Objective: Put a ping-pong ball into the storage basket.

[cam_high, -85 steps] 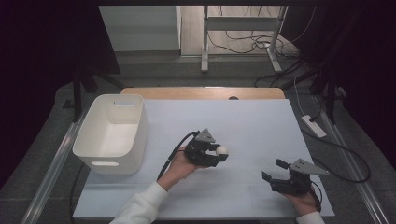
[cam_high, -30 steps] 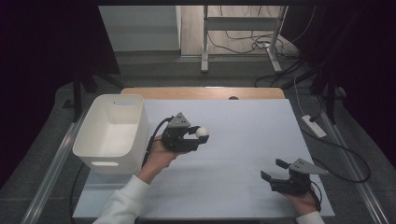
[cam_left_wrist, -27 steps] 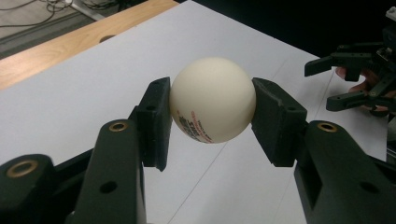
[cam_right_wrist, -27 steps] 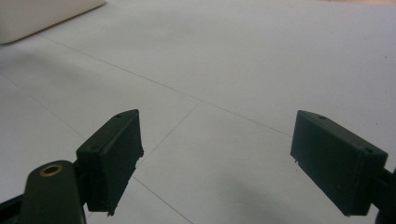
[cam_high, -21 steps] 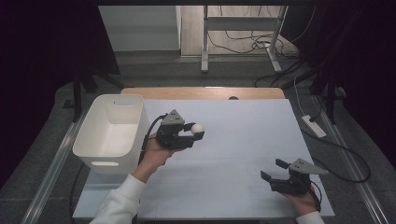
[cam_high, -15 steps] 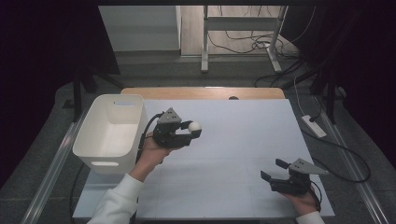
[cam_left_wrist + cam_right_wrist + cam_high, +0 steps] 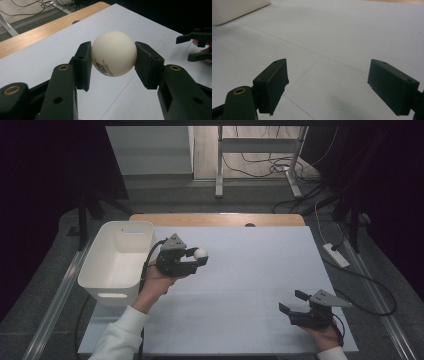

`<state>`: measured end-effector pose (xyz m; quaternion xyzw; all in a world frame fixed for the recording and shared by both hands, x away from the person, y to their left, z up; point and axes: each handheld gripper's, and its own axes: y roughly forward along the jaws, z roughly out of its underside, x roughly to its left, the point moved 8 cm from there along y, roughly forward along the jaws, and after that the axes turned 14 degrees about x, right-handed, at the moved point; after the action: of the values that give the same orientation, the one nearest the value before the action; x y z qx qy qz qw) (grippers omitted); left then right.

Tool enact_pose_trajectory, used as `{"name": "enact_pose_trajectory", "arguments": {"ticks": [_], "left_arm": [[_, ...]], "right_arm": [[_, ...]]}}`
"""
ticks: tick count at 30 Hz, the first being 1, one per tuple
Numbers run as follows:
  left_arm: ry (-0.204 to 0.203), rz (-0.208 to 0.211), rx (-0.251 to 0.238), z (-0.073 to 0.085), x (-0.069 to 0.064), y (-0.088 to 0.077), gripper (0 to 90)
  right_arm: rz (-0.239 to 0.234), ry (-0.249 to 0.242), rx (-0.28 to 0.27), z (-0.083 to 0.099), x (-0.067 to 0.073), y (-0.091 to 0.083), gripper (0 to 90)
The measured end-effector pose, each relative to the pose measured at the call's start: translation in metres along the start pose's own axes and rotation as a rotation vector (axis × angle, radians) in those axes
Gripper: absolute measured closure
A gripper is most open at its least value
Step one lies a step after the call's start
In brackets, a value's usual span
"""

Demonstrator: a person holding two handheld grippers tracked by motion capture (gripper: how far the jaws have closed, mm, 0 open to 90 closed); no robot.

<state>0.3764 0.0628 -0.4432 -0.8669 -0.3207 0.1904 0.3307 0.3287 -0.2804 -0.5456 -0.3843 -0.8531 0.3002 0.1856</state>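
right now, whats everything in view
ball: 1, white with red print, clamped between the left gripper's jaws, above the table
bin: 1, white, open top, at the table's left edge, nothing seen inside
table: 1, white top with a wood strip along the far edge
power strip: 1, white, on the floor right of the table
cables: several, dark, on the floor beyond the table
desk frame: 1, grey, beyond the table
left gripper: 1, black, right of the bin, jaws shut on the ball
right gripper: 1, black, near the table's front right corner, jaws open with nothing between
sleeve: 1, white, left forearm
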Motion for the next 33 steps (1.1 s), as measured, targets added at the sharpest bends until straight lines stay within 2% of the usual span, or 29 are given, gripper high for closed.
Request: {"name": "enact_pose_trajectory", "arguments": {"ticks": [5, 13, 23, 33], "left_arm": [[-0.006, -0.006, -0.002, -0.002, 0.002, -0.005, 50.6], [-0.032, -0.065, -0.013, 0.0, 0.009, -0.024, 50.6], [-0.037, -0.067, -0.037, -0.003, 0.011, -0.037, 50.7], [-0.069, -0.099, -0.07, -0.001, 0.022, -0.052, 50.6]], "right_arm": [[-0.001, 0.01, -0.008, 0.0, -0.001, -0.002, 16.8], [-0.002, 0.015, -0.014, 0.0, 0.001, -0.004, 16.9], [-0.005, 0.007, -0.015, 0.001, 0.004, -0.005, 17.0], [0.002, 0.007, -0.011, 0.001, 0.004, -0.005, 17.0]]}}
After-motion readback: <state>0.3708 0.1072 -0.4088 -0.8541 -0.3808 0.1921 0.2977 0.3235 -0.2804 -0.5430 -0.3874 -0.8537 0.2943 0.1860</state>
